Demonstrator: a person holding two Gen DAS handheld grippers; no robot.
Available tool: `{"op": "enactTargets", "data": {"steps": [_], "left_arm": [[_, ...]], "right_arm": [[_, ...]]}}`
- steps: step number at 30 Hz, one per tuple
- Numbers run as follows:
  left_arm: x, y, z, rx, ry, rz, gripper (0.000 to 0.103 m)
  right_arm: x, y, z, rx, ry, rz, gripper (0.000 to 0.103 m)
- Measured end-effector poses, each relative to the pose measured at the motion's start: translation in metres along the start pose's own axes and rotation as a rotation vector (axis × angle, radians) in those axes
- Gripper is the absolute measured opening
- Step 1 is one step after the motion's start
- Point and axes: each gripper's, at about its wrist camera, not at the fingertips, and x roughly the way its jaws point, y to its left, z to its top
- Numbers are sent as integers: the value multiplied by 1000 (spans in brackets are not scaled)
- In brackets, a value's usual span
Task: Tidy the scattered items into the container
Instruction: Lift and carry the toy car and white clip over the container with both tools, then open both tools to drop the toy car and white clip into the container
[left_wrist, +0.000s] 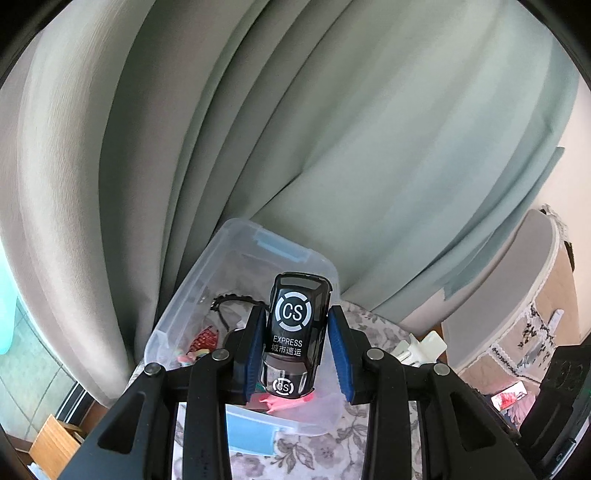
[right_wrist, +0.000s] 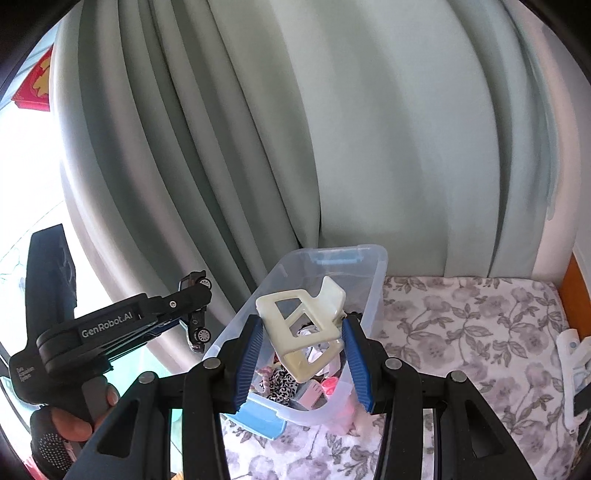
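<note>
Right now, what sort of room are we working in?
Probably a bedroom at home. The clear bin sits on a floral sheet that looks like a bed, heavy curtains hang just behind it, and a padded chair stands off to the side.

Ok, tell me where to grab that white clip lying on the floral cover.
Take the white clip across its narrow body, near the middle, coming straight down from above: it seems to lie flat on the floral cover, long sides free.

A flower-patterned bedspread (right_wrist: 461, 332) covers the bed. On it sits a clear plastic box (right_wrist: 373, 295) near the curtain. A white clip (right_wrist: 570, 354) lies well apart.
</note>
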Motion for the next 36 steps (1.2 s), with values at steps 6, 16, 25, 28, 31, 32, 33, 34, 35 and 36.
{"op": "enactTargets", "data": {"steps": [6,16,25,28,31,32,33,34,35,36], "left_arm": [[17,14,-1,-17,35,23,36],[49,35,-8,-42,108,64,36],[71,50,-14,-71,157,92,36],[74,52,-13,-78,159,98,36],[76,55,-13,-81,163,101,36],[74,58,-12,-82,165,102,40],[73,59,-12,-85,169,101,47],[73,59,-12,-88,171,100,49],[74,59,-12,-89,171,101,53],[74,59,-12,-89,171,103,56]], "right_arm": [[20,5,-3,-4,40,5,48],[61,3,-13,8,127,11,48],[92,1,-24,5,209,0,48],[99,1,-29,2,235,-3,48],[104,2,-31,-4,249,-4,48],[105,3,-32,-7,253,-6,49],[106,4,-32,-12,257,-11,49],[106,5,-32,-18,260,-12,49],[107,6,-32,-25,261,-13,49],[107,7,-32,-30,264,-13,49]]}}
